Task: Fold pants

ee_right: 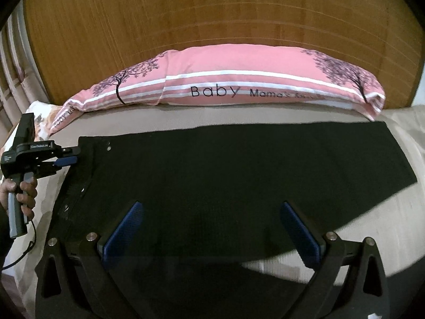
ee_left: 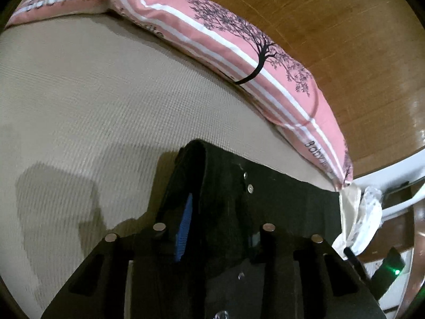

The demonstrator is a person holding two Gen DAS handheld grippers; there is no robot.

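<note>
The black pants [ee_right: 225,175] lay flat across the beige bed [ee_left: 79,101], already doubled lengthwise by the look of it, with the waistband toward the left and the leg ends running off to the right, just below a long pink pillow [ee_right: 225,85] set against the wooden headboard [ee_right: 186,18]. The left gripper [ee_right: 69,154] sat at the far corner of the waistband, its jaws drawn narrow around the thick edge; from its own camera the fold of cloth stood up between the blue pads [ee_left: 184,228], and I judged it gripped, though the dark fabric made the contact hard to confirm. The right gripper [ee_right: 212,228] hovered over the near edge around mid-length with its jaws spread wide and nothing between them. To fold well from here, it seemed to me the right jaws ought to catch both layers at the near waistband corner, level with the left, so the two hands could lift together and carry the waist evenly toward the hems without dragging the lower layer askew.
</note>
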